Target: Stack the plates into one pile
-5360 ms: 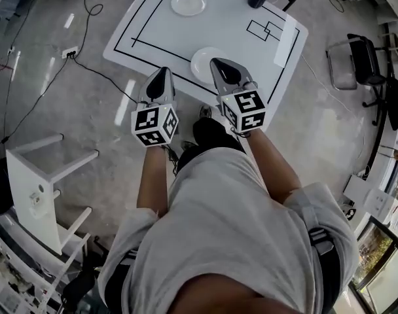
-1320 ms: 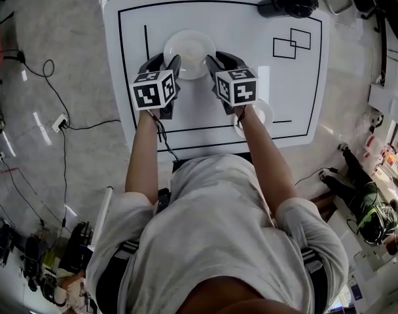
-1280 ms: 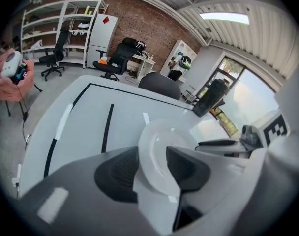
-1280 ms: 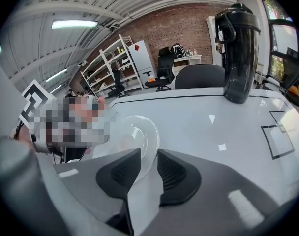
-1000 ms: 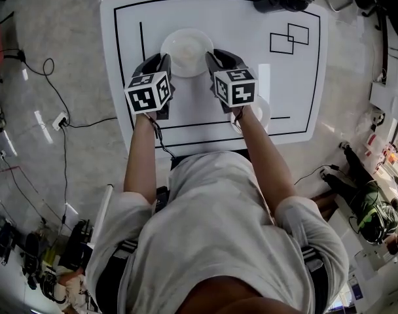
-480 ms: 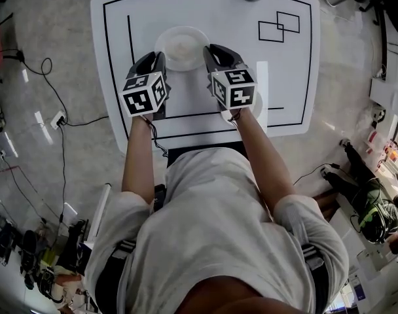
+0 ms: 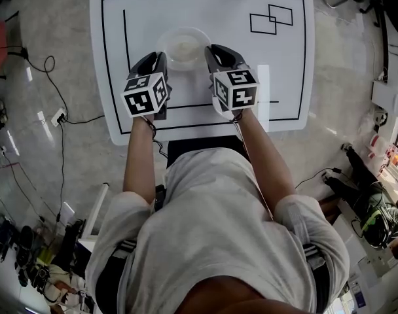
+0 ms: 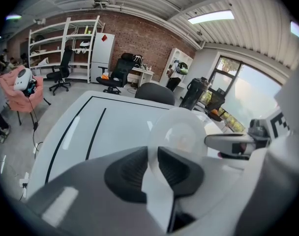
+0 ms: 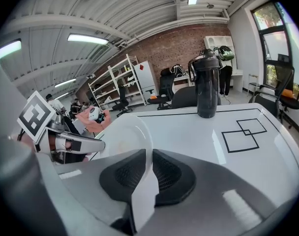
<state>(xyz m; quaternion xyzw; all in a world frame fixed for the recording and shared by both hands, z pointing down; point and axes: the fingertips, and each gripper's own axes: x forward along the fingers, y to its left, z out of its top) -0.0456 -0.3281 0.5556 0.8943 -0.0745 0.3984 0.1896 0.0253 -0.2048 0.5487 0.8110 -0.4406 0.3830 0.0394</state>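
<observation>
We're holding the plate [image 7: 184,46] up over the table [image 7: 110,57], left gripper [image 7: 160,59] clamped on one rim, right gripper [image 7: 215,52] just squeezed shut on the other, so next we lower it onto the second plate, hidden right now.

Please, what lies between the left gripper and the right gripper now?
One white plate. The left gripper and the right gripper each clamp an opposite side of its rim; the head view shows this.

The plate [image 7: 184,46] looks like thin, milky, half-translucent plastic with a soft sheen, though it could be glazed. The bench [image 7: 290,70] is smooth, glossy white. On the right claw [image 9: 150,154] the pads [image 9: 122,173] are matt black, finely dimpled.
</observation>
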